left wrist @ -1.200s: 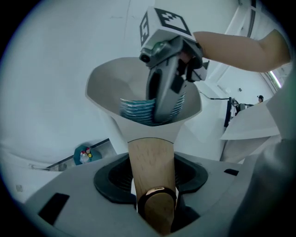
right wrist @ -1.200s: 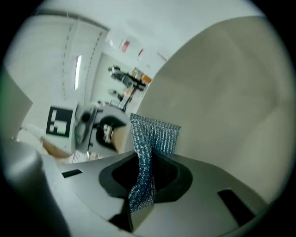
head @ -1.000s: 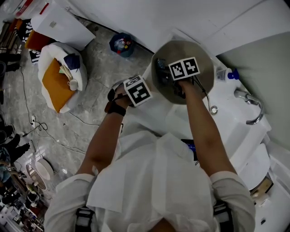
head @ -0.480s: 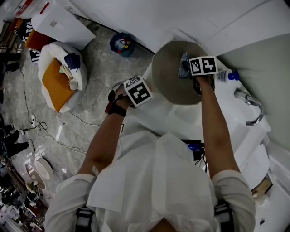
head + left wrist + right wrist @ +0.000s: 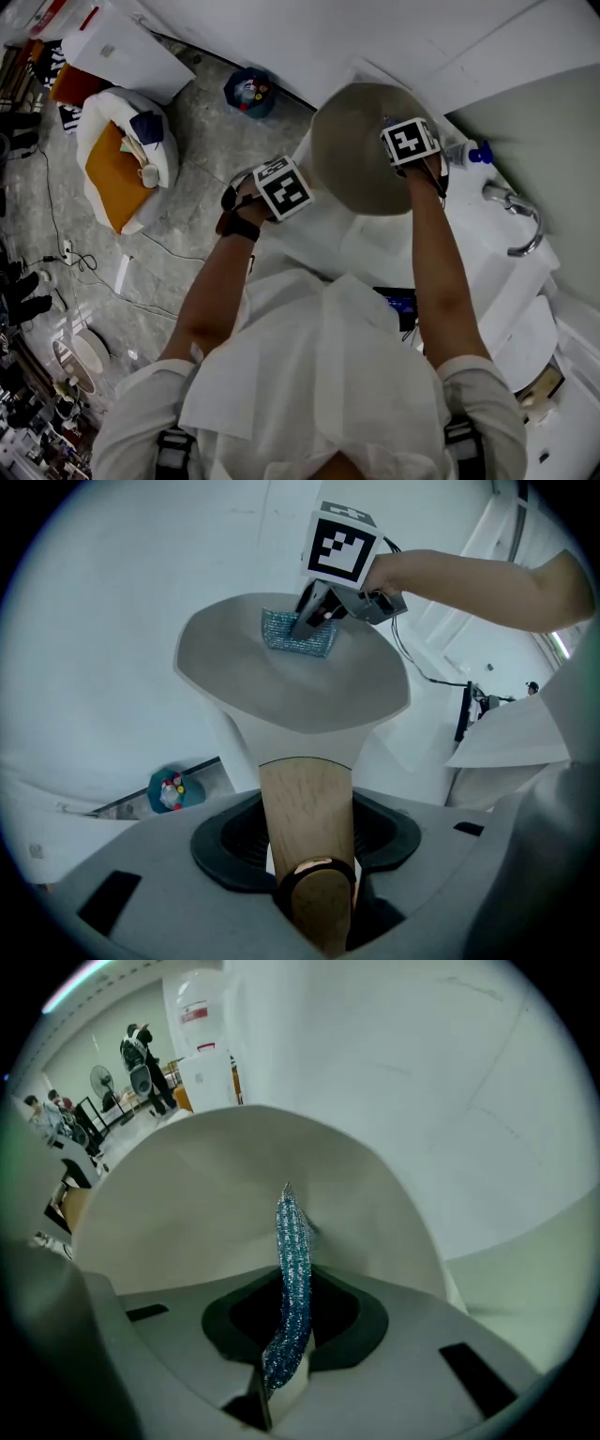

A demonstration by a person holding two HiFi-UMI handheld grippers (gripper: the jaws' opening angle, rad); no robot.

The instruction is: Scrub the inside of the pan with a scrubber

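One pan (image 5: 356,155) was held at twelve o'clock in the head view, its single wooden handle (image 5: 305,803) clamped in the left gripper (image 5: 284,186) at eight o'clock. The right gripper (image 5: 311,628) pinched one blue scrubber (image 5: 292,1260) against the pan's inside near three o'clock.

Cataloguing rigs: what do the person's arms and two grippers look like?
The left gripper and right gripper each carry a white cube with black square markers on grey bodies; a black cable leaves the right one. The person wears a white short-sleeved shirt and a dark wristband.
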